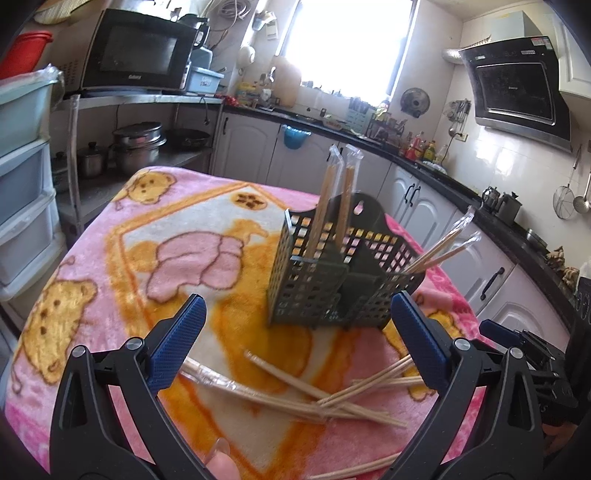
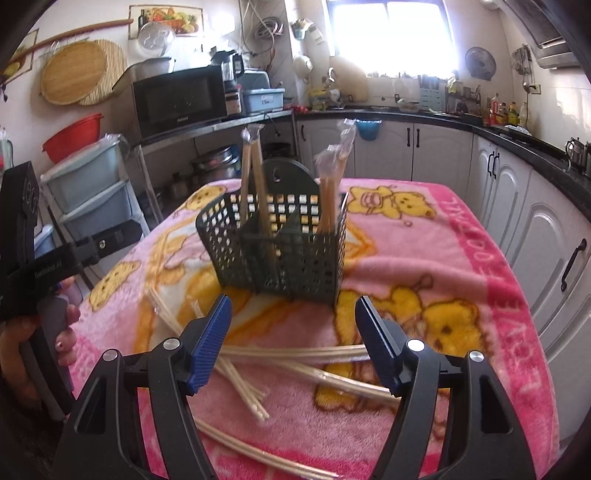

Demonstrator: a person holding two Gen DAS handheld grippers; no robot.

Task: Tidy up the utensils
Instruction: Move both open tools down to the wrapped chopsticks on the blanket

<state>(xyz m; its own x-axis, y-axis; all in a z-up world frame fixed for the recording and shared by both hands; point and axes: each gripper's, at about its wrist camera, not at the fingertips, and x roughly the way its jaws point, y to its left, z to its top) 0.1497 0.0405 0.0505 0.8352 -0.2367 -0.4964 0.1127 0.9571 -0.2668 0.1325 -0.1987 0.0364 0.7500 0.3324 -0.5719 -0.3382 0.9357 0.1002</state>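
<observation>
We are looking across a bench draped in a pink fleece blanket (image 2: 424,236) printed with yellow bears, set in the middle of a small kitchen. White cabinets (image 2: 439,147) under a dark worktop run along the far wall and down one side, a bright window (image 2: 388,33) sits above them, and a black microwave (image 1: 136,51) stands on a metal shelf with steel pots (image 1: 138,146) on the tier below. Stacked plastic drawers (image 1: 22,177) fill the corner, with a red basin (image 2: 72,136) on top; a range hood (image 1: 517,88) hangs on the tiled wall.

Near the middle of the blanket stands our dark green perforated utensil caddy (image 2: 280,251), upright, split into compartments. Wrapped chopsticks in the caddy (image 1: 334,199) lean in two groups: one pair in a rear compartment, another pair angled out over the opposite side. The loose chopsticks (image 1: 332,398) lie scattered and crossing one another on the blanket, between the caddy and us, some still in clear sleeves.

Our left gripper (image 1: 295,332) hovers above that pile with its fingers spread wide and nothing between them. Our right gripper (image 2: 293,328) likewise has its fingers apart and empty over the same sticks. The caddy stands just beyond both grippers, and the pile is tangled enough that single sticks overlap.
</observation>
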